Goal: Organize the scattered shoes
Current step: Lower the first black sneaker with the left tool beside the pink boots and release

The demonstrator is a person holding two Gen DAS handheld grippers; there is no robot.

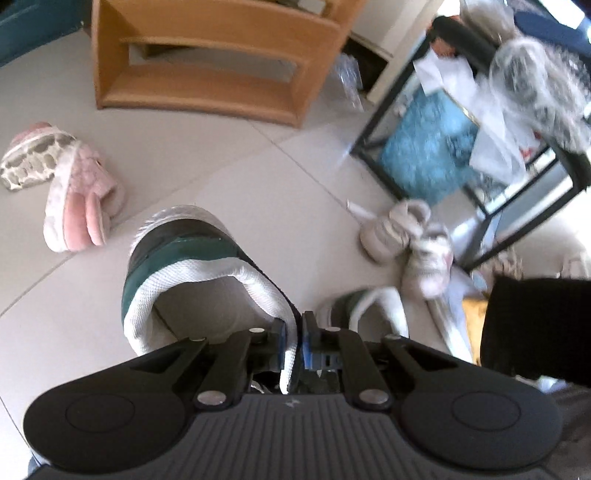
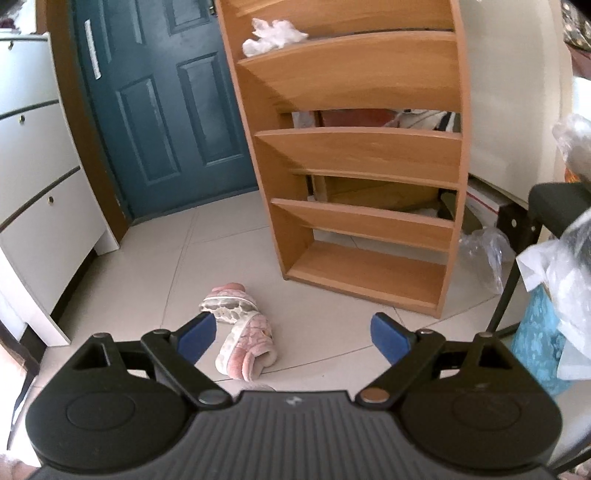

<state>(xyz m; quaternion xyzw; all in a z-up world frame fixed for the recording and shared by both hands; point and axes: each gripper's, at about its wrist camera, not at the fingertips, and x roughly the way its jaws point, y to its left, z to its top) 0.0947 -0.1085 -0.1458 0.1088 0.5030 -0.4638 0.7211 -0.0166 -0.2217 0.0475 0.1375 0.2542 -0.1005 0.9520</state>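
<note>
Wooden shoe rack (image 2: 365, 155) — four slanted shelves, standing on the tiled floor (image 2: 177, 266) beside a blue-green door (image 2: 166, 103); a crumpled white plastic bag (image 2: 273, 35) lies on an upper shelf. Black metal-framed table (image 1: 476, 147), right of the left-wrist view, loaded with blurred bags and papers. Green-and-white sneaker (image 1: 192, 266) — lifted off the floor, its white collar pinched between the clenched pads of the left gripper (image 1: 300, 339). A matching sneaker (image 1: 362, 306) lies just beyond that gripper, near a pair of pale sneakers (image 1: 410, 243) by the table leg. Pair of pink slippers (image 2: 240, 332), touching each other on the floor before the rack. Right gripper (image 2: 293, 336): released, jaws wide, nothing between them.
</note>
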